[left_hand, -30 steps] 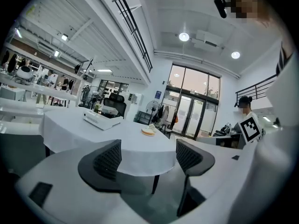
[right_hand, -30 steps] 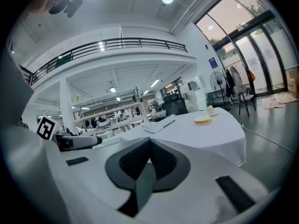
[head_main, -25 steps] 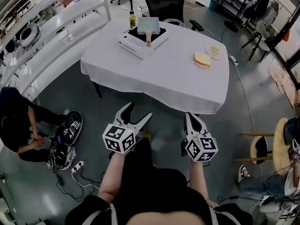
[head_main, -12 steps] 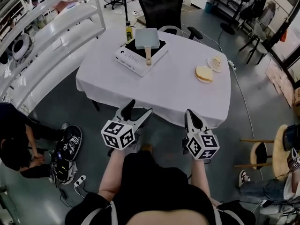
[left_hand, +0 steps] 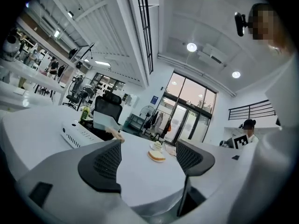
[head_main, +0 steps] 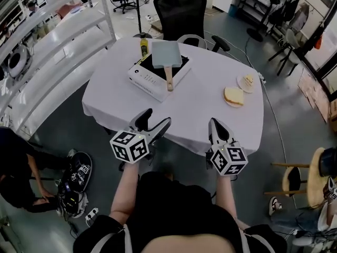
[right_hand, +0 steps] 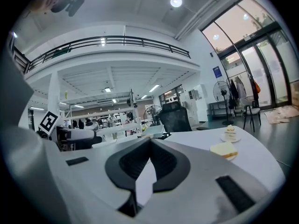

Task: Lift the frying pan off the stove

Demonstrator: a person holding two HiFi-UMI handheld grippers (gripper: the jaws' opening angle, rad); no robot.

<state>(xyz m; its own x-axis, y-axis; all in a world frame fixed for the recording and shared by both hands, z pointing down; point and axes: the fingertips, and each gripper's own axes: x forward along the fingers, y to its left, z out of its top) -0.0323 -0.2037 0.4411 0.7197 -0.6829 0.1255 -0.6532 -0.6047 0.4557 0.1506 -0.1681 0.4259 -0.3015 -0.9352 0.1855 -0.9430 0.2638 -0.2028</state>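
Observation:
A square grey frying pan [head_main: 166, 54] with a wooden handle [head_main: 168, 78] rests on a white stove [head_main: 152, 77] at the back left of the white-clothed table [head_main: 195, 109]. In the left gripper view the pan [left_hand: 103, 121] and stove [left_hand: 79, 134] stand far beyond the jaws. My left gripper [head_main: 154, 122] is open and empty, at the table's near edge. At that same near edge, further right, my right gripper [head_main: 216, 126] is shut with nothing in it. The pan [right_hand: 154, 129] shows small in the right gripper view.
A yellow bottle [head_main: 142, 45] stands behind the stove. A sandwich [head_main: 234, 95] and a small plate with cake [head_main: 246, 81] lie at the table's right. A black office chair [head_main: 181, 9] is behind the table. White shelving [head_main: 47, 41] runs along the left; a person [head_main: 16, 167] crouches on the floor.
The view has closed in on the table. Both grippers now reach its near edge; the left stays open, the right stays shut.

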